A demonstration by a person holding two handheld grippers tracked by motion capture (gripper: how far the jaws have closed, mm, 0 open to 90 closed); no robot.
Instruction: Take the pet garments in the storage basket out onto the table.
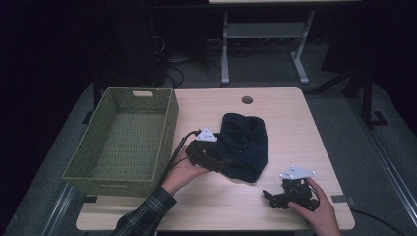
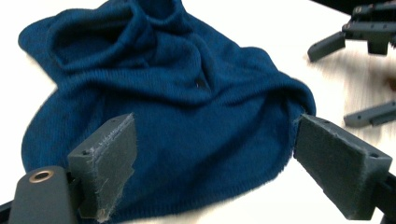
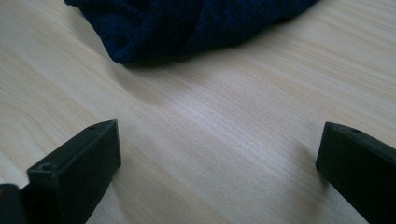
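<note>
I have the left gripper [image 2: 212,161] at the near hem of the dark blue knitted garment [image 1: 244,145], fingers spread wide astride it, not yet pinching. It lies mid-counter [image 1: 290,123], long axis running away from me. Next I must close on the hem. Right gripper [image 1: 273,198] rests apart, fingers open.

Basket [image 1: 125,140] on table [image 1: 290,118] left, garment [image 1: 244,140] right of it
</note>
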